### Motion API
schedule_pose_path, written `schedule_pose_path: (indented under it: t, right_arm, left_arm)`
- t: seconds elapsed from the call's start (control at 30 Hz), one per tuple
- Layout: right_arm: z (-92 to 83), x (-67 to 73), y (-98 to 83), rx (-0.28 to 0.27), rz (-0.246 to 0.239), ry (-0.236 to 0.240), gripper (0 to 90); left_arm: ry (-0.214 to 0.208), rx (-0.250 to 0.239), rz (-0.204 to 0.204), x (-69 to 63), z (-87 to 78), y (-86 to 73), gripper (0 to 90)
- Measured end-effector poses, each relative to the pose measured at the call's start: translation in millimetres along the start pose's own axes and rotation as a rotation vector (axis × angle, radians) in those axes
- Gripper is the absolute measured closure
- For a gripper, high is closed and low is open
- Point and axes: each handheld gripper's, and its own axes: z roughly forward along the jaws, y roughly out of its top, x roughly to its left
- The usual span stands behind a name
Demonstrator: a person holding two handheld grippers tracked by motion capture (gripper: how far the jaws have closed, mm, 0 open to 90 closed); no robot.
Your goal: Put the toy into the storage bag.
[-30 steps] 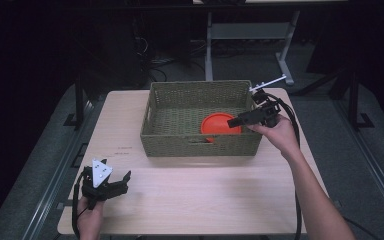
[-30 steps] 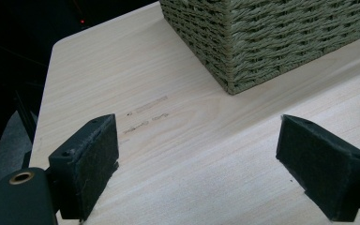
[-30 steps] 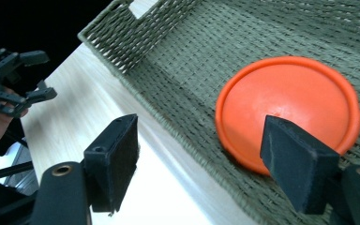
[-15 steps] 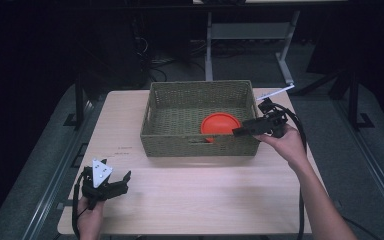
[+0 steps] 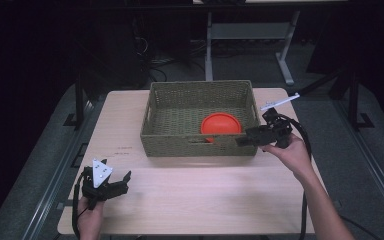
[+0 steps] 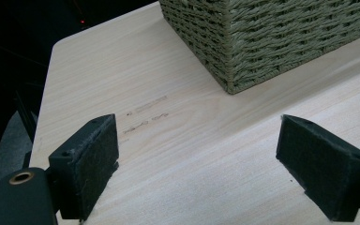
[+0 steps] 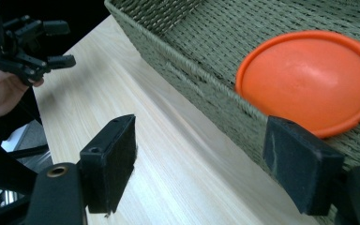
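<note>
Orange plate (image 5: 221, 125) in basket (image 5: 172, 142), beside open right claw (image 5: 243, 140).

Orange disc (image 5: 221, 125) partly behind basket wall (image 5: 200, 144)

Woven wicker basket (image 5: 180, 142), smooth plastic disc (image 5: 221, 124)

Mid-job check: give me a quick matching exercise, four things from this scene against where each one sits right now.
Things:
1. orange disc
2. woven basket
3. left gripper
4. right gripper

Places:
A. near the table's front left corner, jaws open
B. at the basket's front right corner, jaws open
C. inside the basket, right side
D. on the table's far half

Pairs: 1-C, 2-D, 3-A, 4-B
</note>
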Motion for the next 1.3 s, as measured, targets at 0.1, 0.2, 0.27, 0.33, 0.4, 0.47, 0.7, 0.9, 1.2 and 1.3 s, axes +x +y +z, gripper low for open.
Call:
schedule_pose_path:
  t: [0.1, 0.2, 0.27, 0.33, 0.4, 0.47, 0.7, 0.9, 1.2, 1.3]
  right_arm:
    - [-0.5, -1.3, -4.0, 0.001, 0.002, 0.002, 25.6]
    - [-0.8, -3.0, -10.4, 0.001, 0.003, 0.002, 25.5]
    - [-1.5, -3.6, -14.8, 0.003, 0.008, 0.004, 25.5]
    - [-2.4, -4.9, -21.7, 0.001, 0.005, 0.008, 25.4]
    - [-2.5, -5.0, -23.7, 0.001, 0.010, 0.010, 25.3]
    - [-3.1, -5.4, -27.8, 0.001, 0.011, 0.011, 25.3]
    - [-5.7, -4.9, -40.9, -0.007, 0.011, 0.022, 25.2]
    - [-7.7, -3.4, -53.4, -0.011, 0.006, 0.005, 25.2]
    - [-16.4, -3.2, -84.3, -0.015, 0.011, -0.019, 25.0]
    - [-17.9, -3.4, -90.5, -0.020, 0.014, -0.026, 24.9]
  left_arm:
    - [0.002, 0.002, -0.001, -0.2, -0.1, 0.1, 12.8]
    - [0.002, 0.003, 0.000, -0.3, 0.0, 0.0, 12.8]
    - [0.001, 0.003, -0.001, -0.3, 0.0, 0.1, 12.8]
    - [0.001, 0.003, 0.000, -0.4, 0.1, 0.1, 12.8]
    - [0.000, 0.006, 0.001, -0.5, 0.2, 0.2, 12.8]
    - [0.000, 0.004, 0.001, -0.9, 0.2, 0.2, 12.8]
    - [0.001, 0.005, 0.000, -0.7, -0.1, 0.1, 12.8]
    - [0.000, 0.004, -0.005, -1.4, -0.1, 0.0, 12.8]
    - [-0.005, -0.002, 0.002, -1.2, 0.2, 0.1, 12.8]
    - [-0.008, -0.004, 0.005, -1.8, 0.1, 0.4, 12.8]
